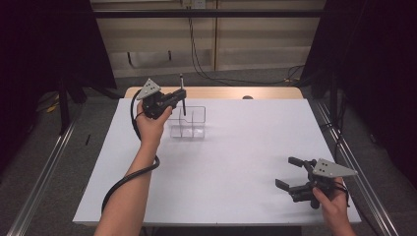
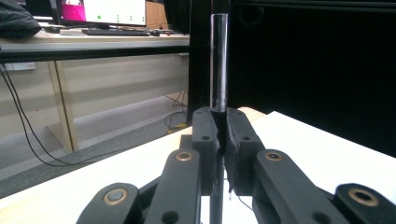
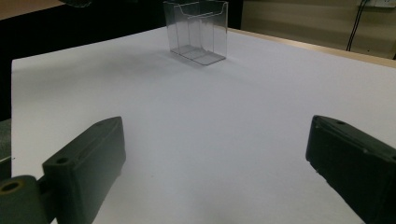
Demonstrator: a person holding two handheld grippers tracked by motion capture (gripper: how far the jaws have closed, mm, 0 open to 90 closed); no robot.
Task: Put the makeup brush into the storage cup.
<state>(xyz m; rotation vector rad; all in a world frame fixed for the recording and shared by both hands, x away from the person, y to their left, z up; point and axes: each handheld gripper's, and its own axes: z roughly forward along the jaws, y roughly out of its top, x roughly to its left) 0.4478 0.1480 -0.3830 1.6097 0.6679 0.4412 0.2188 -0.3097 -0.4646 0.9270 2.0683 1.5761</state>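
White covering spreads over the tabletop (image 1: pixel 221 162), with dark curtains at both sides and cables trailing on the floor beyond. Toward eleven o'clock on the sheet stands a clear plastic compartment holder (image 1: pixel 189 123), seemingly empty. The left tool (image 1: pixel 178 98) has its jaws pressed together on a slim dark pen (image 1: pixel 182 93), held upright right over the holder's near-left part, with the lower end apparently dipping toward it.

As I judge it, the pick-up is done and the drop is what remains: the pen has to go down into a compartment and be let go. The right tool (image 1: pixel 292 173) rests at about five o'clock, jaws spread with nothing between them, well apart from the holder.

Which compartment the pen is aimed at I cannot tell, nor whether its tip has passed the rim. In the left gripper view the pen's (image 2: pixel 218 65) lower end is hidden behind the jaws, and the holder's clear walls (image 3: pixel 198 30) blur together.
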